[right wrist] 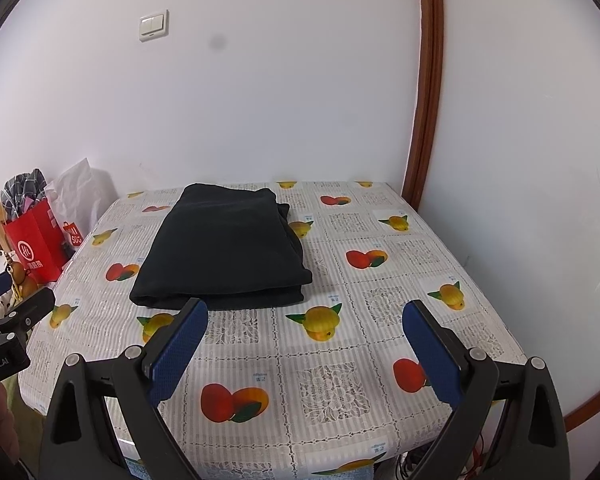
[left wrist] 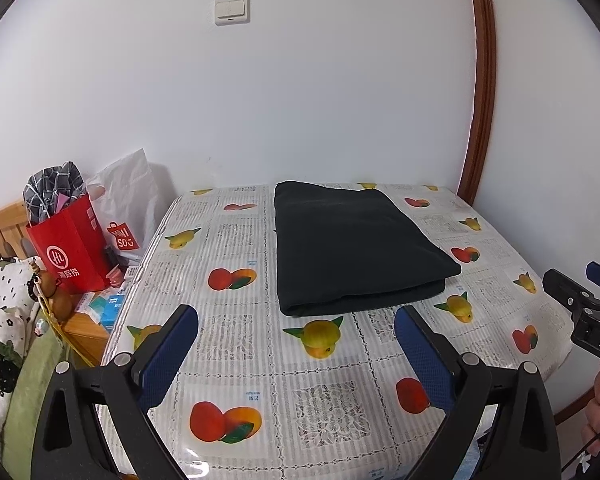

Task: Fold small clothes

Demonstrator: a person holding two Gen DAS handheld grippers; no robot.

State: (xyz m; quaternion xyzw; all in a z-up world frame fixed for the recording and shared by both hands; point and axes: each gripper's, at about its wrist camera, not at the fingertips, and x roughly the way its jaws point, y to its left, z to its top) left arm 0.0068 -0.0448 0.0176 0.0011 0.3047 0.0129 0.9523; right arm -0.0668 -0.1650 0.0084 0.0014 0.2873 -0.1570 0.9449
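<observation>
Dark folded garment (left wrist: 356, 248) lies flat on the worktop (left wrist: 332, 396), toward its far edge, already doubled into a thick rectangle with layered edges facing near. It looks soft, light and limp, likely to sag and unfold if lifted by one layer, so pinching all layers at a near corner seems safest. From the left gripper (left wrist: 296, 356) it sits at about twelve o'clock, apart; from the right gripper (right wrist: 305, 354), around eleven o'clock, near its left finger. Both grippers hover spread wide, holding nothing.
</observation>
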